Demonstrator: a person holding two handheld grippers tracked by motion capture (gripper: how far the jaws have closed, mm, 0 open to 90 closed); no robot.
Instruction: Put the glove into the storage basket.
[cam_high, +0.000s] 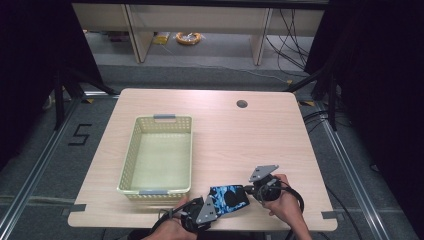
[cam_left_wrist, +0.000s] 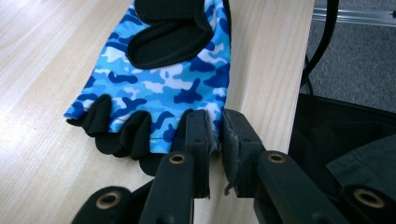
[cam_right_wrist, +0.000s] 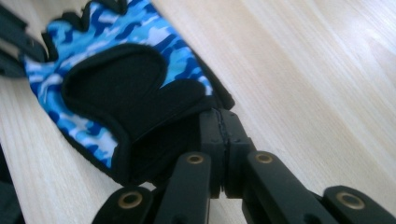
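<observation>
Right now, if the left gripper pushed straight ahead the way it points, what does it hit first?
The glove itself: the left gripper is already pinching its finger-end edge, so it would shove the fabric forward along the table, likely toward the right gripper at the cuff end. Depth beyond that is unclear.

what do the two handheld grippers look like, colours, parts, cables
Both are black. The left gripper and right gripper each carry a grey three-cornered plate and trail a black cable. Up close, their fingers are flat black bars with brass-coloured rivets; the left pads look frayed.
</observation>
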